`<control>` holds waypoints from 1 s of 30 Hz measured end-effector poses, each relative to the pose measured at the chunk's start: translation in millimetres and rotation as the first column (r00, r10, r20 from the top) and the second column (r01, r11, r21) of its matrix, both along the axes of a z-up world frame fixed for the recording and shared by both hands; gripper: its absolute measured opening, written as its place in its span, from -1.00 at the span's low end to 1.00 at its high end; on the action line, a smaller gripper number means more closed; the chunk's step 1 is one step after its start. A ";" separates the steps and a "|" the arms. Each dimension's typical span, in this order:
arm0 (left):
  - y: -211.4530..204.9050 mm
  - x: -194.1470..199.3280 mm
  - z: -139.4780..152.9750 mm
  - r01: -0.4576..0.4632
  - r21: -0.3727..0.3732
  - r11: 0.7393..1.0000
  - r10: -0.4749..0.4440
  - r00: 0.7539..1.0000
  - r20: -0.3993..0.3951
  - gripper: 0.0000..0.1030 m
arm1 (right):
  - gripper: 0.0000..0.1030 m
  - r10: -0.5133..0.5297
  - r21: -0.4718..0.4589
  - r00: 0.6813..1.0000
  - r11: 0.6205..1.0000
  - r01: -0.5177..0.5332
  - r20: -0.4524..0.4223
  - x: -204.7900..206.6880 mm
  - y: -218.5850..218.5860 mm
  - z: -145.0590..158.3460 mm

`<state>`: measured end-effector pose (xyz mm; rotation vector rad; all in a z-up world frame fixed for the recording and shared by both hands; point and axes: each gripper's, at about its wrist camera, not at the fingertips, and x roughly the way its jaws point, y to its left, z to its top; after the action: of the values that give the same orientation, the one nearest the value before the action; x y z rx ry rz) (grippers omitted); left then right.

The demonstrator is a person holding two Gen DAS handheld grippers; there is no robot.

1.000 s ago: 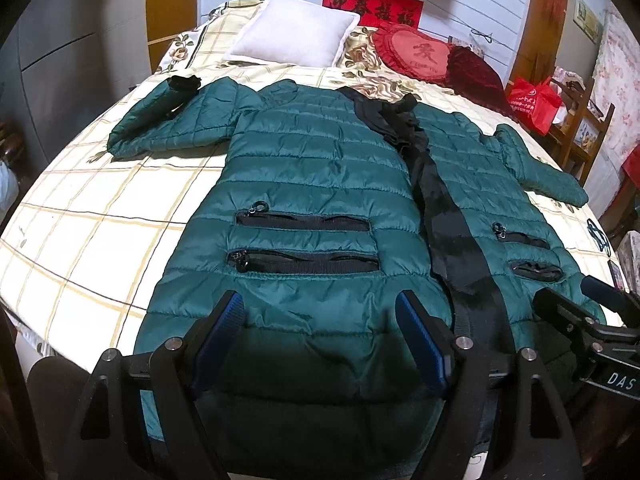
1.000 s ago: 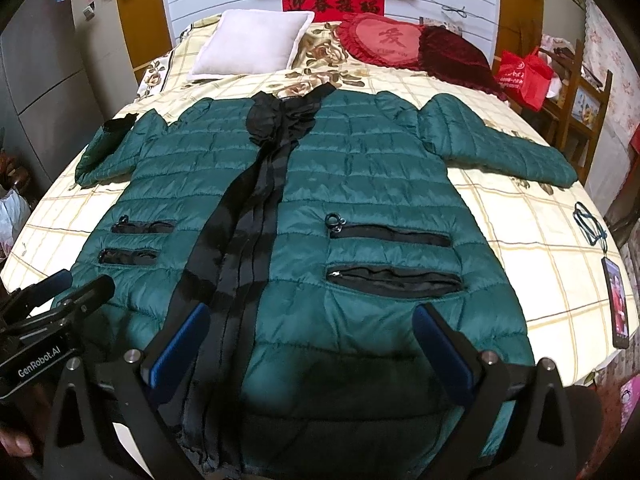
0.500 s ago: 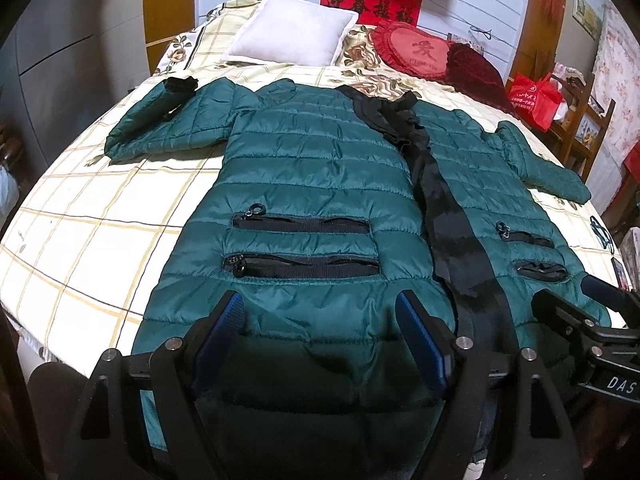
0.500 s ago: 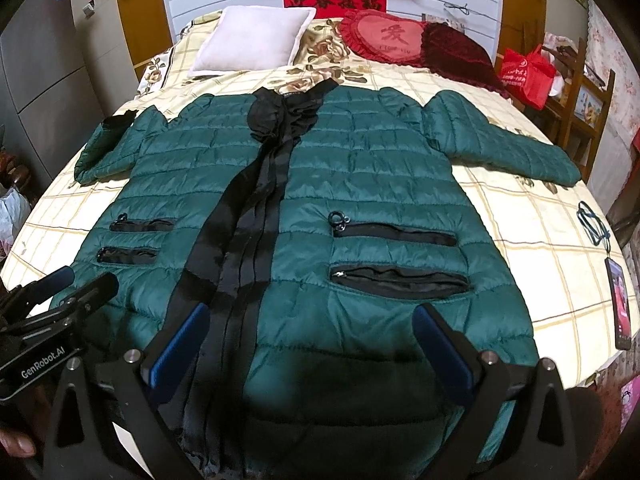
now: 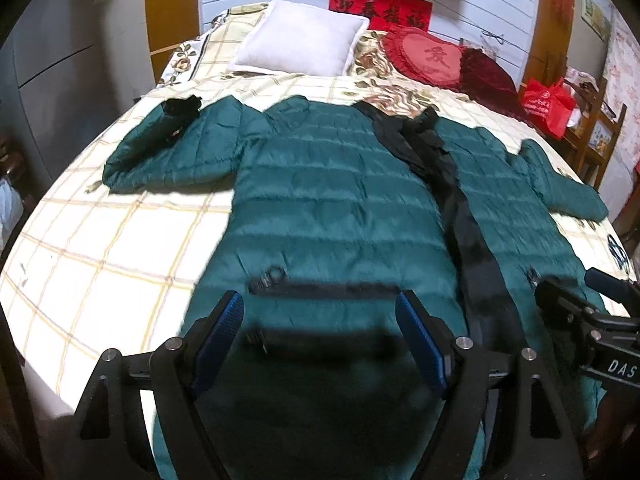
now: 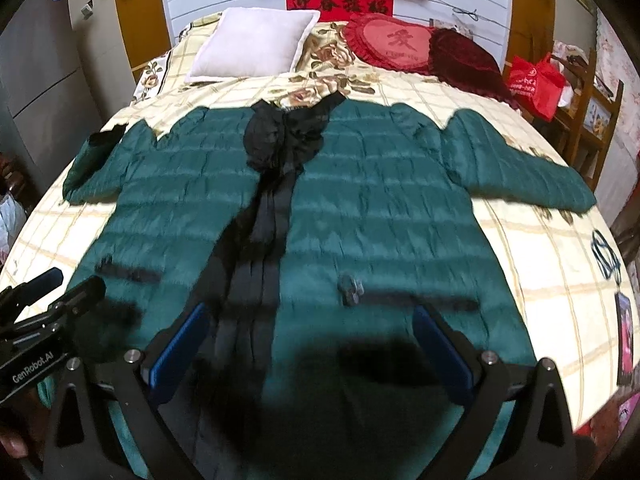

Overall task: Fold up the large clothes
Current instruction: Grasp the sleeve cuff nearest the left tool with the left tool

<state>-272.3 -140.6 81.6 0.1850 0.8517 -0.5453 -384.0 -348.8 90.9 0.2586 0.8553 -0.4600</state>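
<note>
So far nothing is folded: the green padded coat (image 6: 380,216) is spread flat, front up, on the bed (image 5: 100,248), sleeves out. Both the left hand-held gripper (image 5: 320,340) and right hand-held gripper (image 6: 312,344) are held open and empty above its hem.

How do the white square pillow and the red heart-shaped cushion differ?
The white square pillow is plain and pale, with straight edges; the red heart-shaped cushion is ruffled at the rim and bears a character on its face. The pillow sits on the left side of the bed's head end, the cushion on the right, against a dark red cushion. Both lie beyond the green quilted coat.
</note>
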 end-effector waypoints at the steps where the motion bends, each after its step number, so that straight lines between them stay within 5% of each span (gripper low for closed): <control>1: -0.7 4.7 1.4 -0.004 0.003 1.000 0.004 1.000 0.005 0.08 | 0.99 0.003 -0.001 1.000 1.000 -0.003 0.003 6.4 -1.8 0.5; 18: 13.9 114.0 9.7 -0.142 -0.002 0.990 0.142 0.990 0.021 0.08 | 0.99 0.108 0.017 0.994 0.994 -0.108 -0.010 119.4 -10.5 -10.6; 30: 26.5 146.1 4.7 -0.185 -0.011 0.983 0.185 0.983 0.015 0.08 | 0.99 0.131 0.010 0.991 0.991 -0.131 -0.004 146.5 -4.3 -11.8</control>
<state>-126.3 -114.1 86.3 0.0999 0.8410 -0.3736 -237.5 -353.1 79.1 0.2090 0.8734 -0.3335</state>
